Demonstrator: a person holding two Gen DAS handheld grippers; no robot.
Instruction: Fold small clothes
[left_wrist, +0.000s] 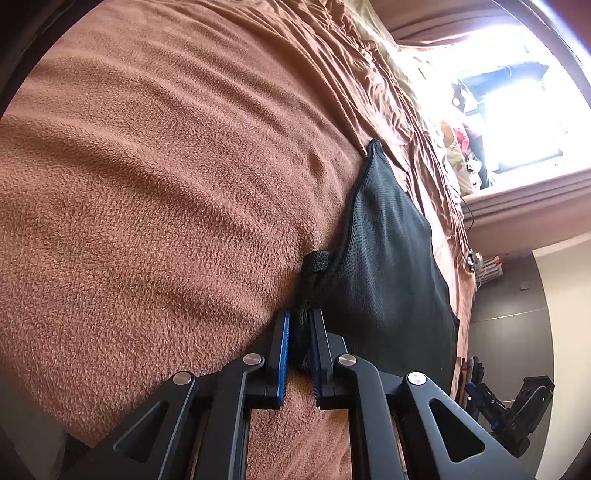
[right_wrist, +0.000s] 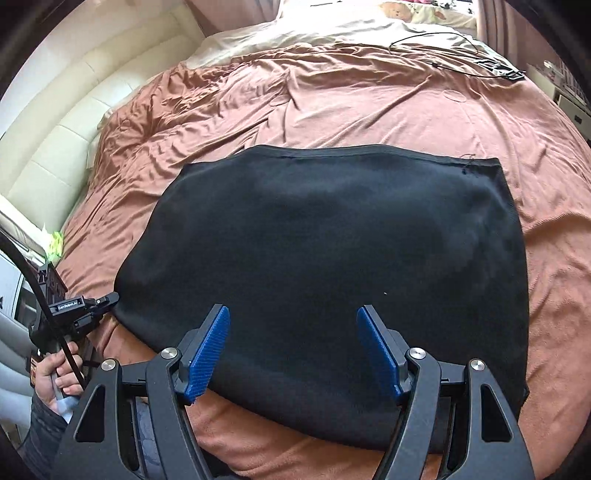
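A black mesh garment (right_wrist: 325, 258) lies spread flat on a brown blanket (right_wrist: 369, 110) on a bed. My left gripper (left_wrist: 300, 325) is shut on a bunched corner of the garment (left_wrist: 384, 258), low on the blanket. It also shows in the right wrist view (right_wrist: 107, 301) at the garment's left corner. My right gripper (right_wrist: 293, 328) is open and empty, hovering over the near middle of the garment. It shows at the lower right of the left wrist view (left_wrist: 517, 410).
A cream padded headboard (right_wrist: 62, 147) runs along the left. A pale sheet (right_wrist: 295, 33) and a printed pillow (right_wrist: 417, 9) lie at the far end. A black cable (right_wrist: 461, 51) lies on the blanket far right. A bright window (left_wrist: 517, 103) shows beyond the bed.
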